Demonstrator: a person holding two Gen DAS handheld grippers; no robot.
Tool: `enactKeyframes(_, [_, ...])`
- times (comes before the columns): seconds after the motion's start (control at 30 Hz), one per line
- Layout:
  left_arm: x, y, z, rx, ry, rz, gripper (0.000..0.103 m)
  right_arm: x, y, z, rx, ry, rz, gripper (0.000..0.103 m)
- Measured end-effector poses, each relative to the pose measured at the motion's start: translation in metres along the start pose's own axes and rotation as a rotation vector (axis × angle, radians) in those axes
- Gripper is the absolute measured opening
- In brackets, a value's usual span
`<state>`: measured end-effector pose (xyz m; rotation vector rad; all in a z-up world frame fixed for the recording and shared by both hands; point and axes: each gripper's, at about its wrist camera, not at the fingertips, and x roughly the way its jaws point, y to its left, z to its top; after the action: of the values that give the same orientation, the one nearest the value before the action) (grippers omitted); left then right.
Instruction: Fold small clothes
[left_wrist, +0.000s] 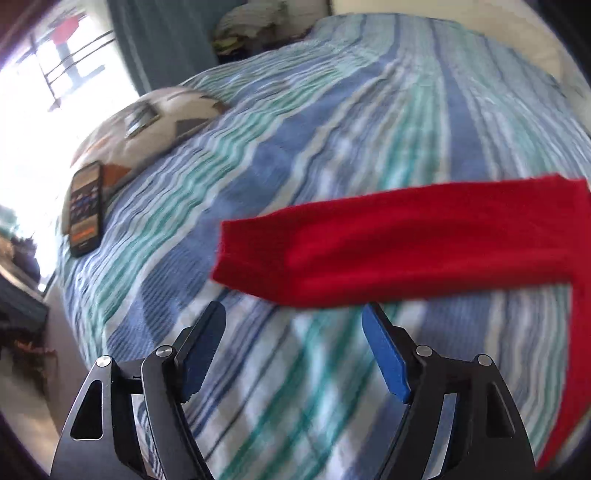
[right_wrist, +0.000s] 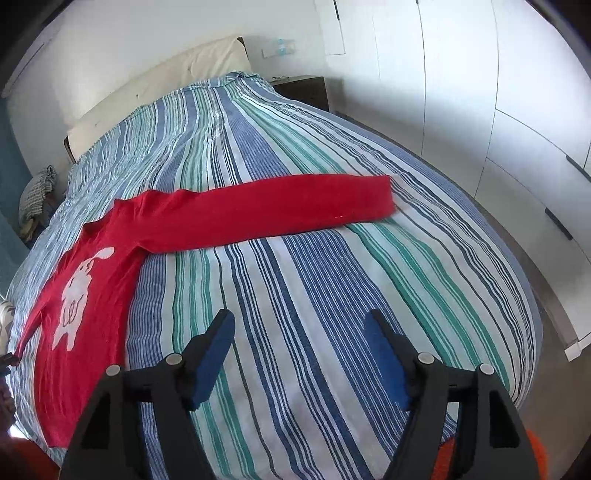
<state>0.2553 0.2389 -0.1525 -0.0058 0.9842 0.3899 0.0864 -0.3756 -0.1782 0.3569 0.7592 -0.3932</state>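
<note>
A small red long-sleeved top (right_wrist: 92, 273) with a white animal figure lies flat on the striped bedspread (right_wrist: 314, 277). One sleeve (right_wrist: 266, 212) stretches out to the right in the right wrist view. In the left wrist view the other sleeve (left_wrist: 388, 243) lies across the bed just beyond my left gripper (left_wrist: 293, 314), which is open with nothing between its blue pads. My right gripper (right_wrist: 299, 321) is open too, over bare bedspread, short of the outstretched sleeve and to the right of the top's body.
A phone (left_wrist: 85, 208) lies by a patterned cushion (left_wrist: 155, 125) at the bed's left edge. A cream headboard (right_wrist: 159, 92), a dark nightstand (right_wrist: 306, 90) and white wardrobe doors (right_wrist: 498, 122) surround the bed. A pile of cloth (left_wrist: 255, 26) sits beyond it.
</note>
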Motion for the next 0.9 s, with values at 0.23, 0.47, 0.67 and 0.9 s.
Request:
enactKeyframes(0.23, [-0.021,-0.101,-0.005,0.363,-0.053,-0.362,0.096,0.02,0.027,-0.008,-0.013,0.044,0.0,0.074])
enactKeyframes(0.47, [0.029,-0.132,-0.009,0.523,-0.092,-0.534,0.103,0.057,0.058,-0.03,0.049,0.099,-0.024,0.074])
enactKeyframes(0.67, [0.023,-0.132,-0.015,0.522,-0.121,-0.518,0.103,0.076,0.077,-0.043,0.004,0.058,-0.113,0.095])
enactKeyframes(0.9, [0.019,-0.132,-0.022,0.522,-0.128,-0.514,0.103,0.08,0.081,-0.051,-0.023,0.03,-0.14,0.102])
